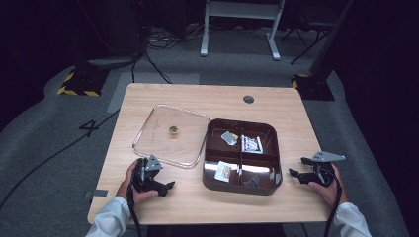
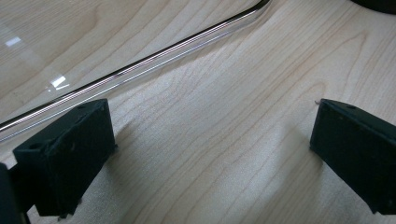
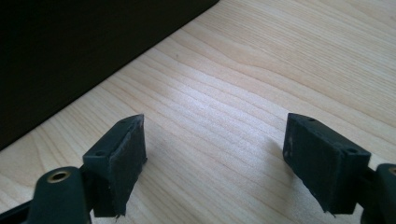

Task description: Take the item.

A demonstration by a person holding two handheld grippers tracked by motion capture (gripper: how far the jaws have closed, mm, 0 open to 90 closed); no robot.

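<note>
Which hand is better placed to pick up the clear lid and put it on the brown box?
Left, probably. The left gripper sits open right by the near edge of the clear lid, whose rim runs just ahead of its jaws. The right gripper, also open, is on the far side of the brown box.

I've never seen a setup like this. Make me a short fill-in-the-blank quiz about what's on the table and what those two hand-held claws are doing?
1. The clear lid lies flat on the table, to the ____ of the dark tray in the high view.
2. The dark tray is split into ____ compartments.
3. The left gripper and right gripper both have their jaws ____, with bare wood between them.
4. A small ____-coloured knob sits at the lid's middle.

Missing words: left; four; open; gold
</note>
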